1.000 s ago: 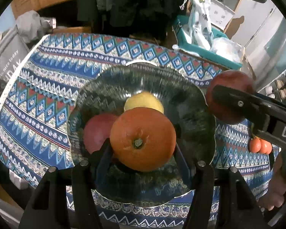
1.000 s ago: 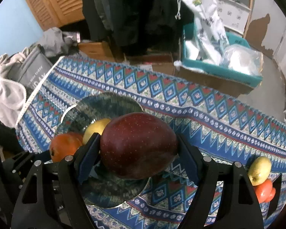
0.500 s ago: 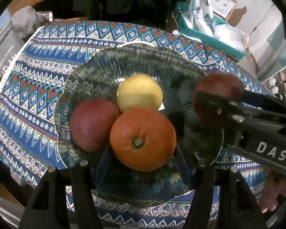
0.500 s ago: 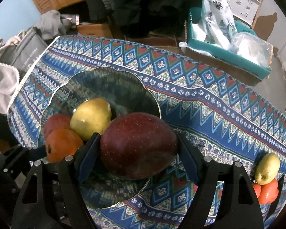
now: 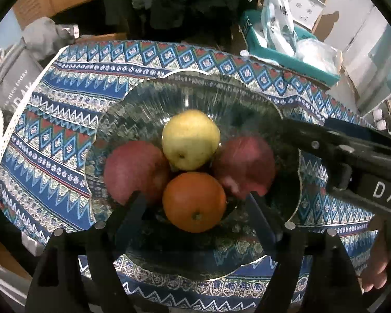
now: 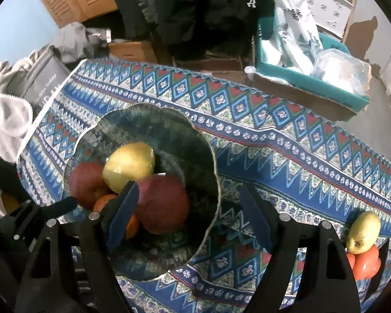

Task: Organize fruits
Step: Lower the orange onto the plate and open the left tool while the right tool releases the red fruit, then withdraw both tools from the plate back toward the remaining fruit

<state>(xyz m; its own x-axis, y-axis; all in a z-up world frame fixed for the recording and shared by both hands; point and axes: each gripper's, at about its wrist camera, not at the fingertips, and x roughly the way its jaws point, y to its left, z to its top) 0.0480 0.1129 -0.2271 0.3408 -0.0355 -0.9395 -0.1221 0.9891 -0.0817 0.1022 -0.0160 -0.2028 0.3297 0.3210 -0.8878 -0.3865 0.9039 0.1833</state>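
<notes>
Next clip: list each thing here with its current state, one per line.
left gripper: jaws opening, clear of the orange
right gripper: open, empty
orange: in the bowl
dark red apple: in the bowl
glass bowl: holds four fruits
yellow pear: on the cloth, outside the bowl

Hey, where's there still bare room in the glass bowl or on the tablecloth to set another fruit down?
The glass bowl is bare across its far half, beyond the yellow apple. The tablecloth is free between the bowl's right rim and the yellow fruit at the cloth's right edge. The bowl's near middle is crowded: orange, two red apples, both tools.
</notes>
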